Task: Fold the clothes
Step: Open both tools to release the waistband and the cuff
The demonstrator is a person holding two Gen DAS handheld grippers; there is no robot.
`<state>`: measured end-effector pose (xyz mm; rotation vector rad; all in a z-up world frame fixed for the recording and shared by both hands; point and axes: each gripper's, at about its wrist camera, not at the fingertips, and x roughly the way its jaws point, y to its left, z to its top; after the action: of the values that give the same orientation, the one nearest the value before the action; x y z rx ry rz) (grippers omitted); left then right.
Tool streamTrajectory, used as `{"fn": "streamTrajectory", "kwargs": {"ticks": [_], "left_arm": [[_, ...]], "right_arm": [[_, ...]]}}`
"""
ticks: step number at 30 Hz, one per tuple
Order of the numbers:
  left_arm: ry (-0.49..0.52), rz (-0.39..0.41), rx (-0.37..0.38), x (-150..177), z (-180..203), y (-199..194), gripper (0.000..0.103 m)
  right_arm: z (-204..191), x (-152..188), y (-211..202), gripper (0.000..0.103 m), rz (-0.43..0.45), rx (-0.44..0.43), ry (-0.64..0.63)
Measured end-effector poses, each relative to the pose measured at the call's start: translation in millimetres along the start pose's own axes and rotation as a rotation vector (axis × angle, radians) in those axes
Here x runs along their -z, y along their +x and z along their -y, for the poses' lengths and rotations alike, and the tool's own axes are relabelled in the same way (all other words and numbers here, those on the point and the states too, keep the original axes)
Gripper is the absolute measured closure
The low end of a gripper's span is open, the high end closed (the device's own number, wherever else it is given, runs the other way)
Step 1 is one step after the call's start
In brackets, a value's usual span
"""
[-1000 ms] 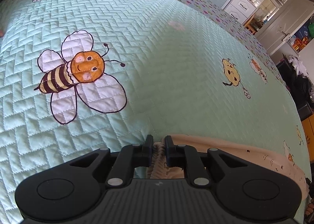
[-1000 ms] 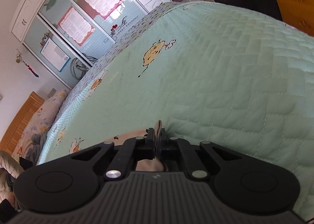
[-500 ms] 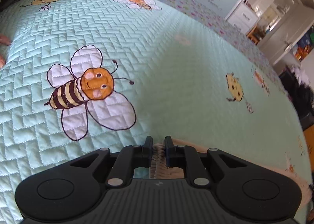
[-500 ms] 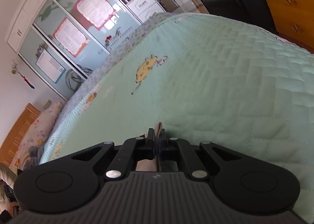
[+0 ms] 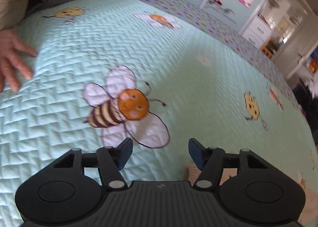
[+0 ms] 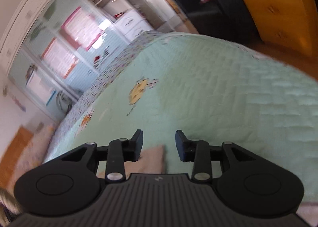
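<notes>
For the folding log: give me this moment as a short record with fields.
surface: mint quilted bedspread with bee pictures
garment: beige cloth lying on the bedspread, under both grippers
left gripper: jaws just opened, nothing between them
right gripper: jaws just opened, cloth below, not gripped
other: a person's bare hand rests on the bedspread at left

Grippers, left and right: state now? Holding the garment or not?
Left gripper: open, jaws just opened, holding nothing; beige garment lies below.
Right gripper: open, jaws just opened, beige garment released beneath.
</notes>
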<state>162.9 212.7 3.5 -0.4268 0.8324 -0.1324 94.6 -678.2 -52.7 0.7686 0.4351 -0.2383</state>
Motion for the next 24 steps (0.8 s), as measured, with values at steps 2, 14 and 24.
{"fn": "streamTrajectory", "kwargs": {"ticks": [2, 14, 24], "left_arm": [[-0.020, 0.039, 0.041, 2.6, 0.3, -16.0, 0.038], [0.175, -0.154, 0.264, 146.4, 115.5, -23.1, 0.031], [0.075, -0.167, 0.304, 173.3, 92.6, -38.0, 0.029]], "right_arm": [[-29.8, 14.6, -12.3, 0.063, -0.022, -0.046, -0.062], [-173.7, 151.1, 60.0, 0.034, -0.345, -0.198, -0.142], [-233.4, 178.3, 41.1, 0.030, -0.297, -0.259, -0.211]]}}
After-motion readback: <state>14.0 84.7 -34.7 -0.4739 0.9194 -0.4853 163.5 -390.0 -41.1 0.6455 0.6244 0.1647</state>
